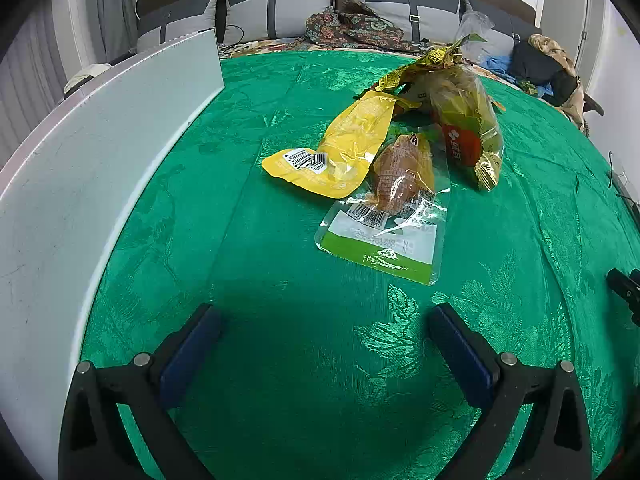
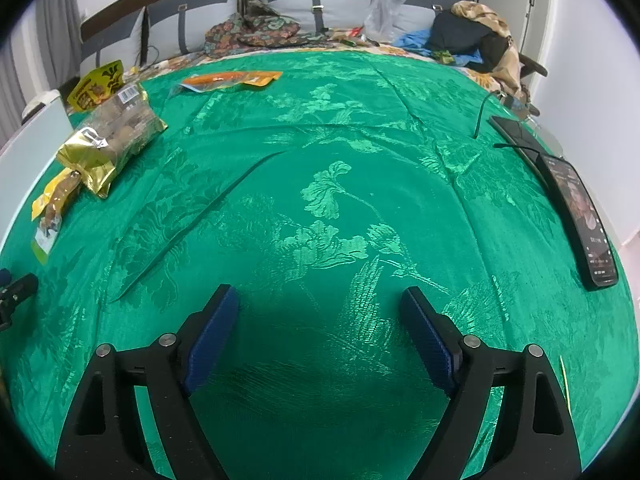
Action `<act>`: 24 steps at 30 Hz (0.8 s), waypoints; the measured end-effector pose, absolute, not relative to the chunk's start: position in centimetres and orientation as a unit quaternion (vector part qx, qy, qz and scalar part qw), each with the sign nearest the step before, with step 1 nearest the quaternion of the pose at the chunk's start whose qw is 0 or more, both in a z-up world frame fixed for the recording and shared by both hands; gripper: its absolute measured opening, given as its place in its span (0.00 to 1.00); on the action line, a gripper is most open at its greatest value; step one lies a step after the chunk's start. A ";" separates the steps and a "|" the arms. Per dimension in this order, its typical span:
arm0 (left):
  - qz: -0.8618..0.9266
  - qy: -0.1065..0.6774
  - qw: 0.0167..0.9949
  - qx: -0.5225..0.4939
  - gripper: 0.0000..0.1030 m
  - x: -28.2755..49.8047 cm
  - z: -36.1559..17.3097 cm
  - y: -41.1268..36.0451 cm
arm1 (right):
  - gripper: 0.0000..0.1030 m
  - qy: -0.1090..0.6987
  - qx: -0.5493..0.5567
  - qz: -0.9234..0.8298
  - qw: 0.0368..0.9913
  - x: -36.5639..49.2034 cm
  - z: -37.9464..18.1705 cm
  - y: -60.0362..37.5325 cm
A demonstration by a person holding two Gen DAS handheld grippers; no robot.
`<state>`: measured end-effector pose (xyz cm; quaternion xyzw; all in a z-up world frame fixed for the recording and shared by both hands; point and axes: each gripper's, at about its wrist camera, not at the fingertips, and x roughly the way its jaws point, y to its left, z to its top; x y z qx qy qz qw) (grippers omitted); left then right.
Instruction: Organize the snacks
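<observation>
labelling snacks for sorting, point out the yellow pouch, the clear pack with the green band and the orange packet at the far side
yellow pouch (image 1: 352, 140), left wrist view, middle of its yellow face.
clear pack with the green band (image 1: 384, 256), left wrist view, on the green band.
orange packet (image 2: 228, 79), right wrist view, its orange middle.

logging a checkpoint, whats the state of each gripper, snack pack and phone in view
left gripper: open, empty
right gripper: open, empty
yellow pack: flat, sealed
clear pack: flat, sealed
gold bag: propped on pile
orange pack: flat, apart
phone: screen lit
</observation>
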<state>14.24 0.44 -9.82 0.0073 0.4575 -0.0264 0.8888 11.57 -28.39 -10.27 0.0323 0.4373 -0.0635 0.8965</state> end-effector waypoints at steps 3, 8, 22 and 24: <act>-0.026 0.457 0.889 0.007 1.00 14.2 -9.8 0.4 | 0.84 0.438 0.032 -0.064 0.896 11.6 -10.3 -28.5; -0.026 0.457 0.889 0.007 1.00 14.0 -9.9 0.4 | 0.85 0.438 0.034 -0.063 0.896 11.5 -10.3 -28.6; -0.025 0.457 0.889 0.008 1.00 14.1 -9.8 0.2 | 0.86 0.438 0.038 -0.058 0.896 11.5 -10.3 -28.8; -0.025 0.457 0.889 0.008 1.00 14.1 -9.8 0.2 | 0.86 0.438 0.038 -0.058 0.896 11.4 -10.3 -28.8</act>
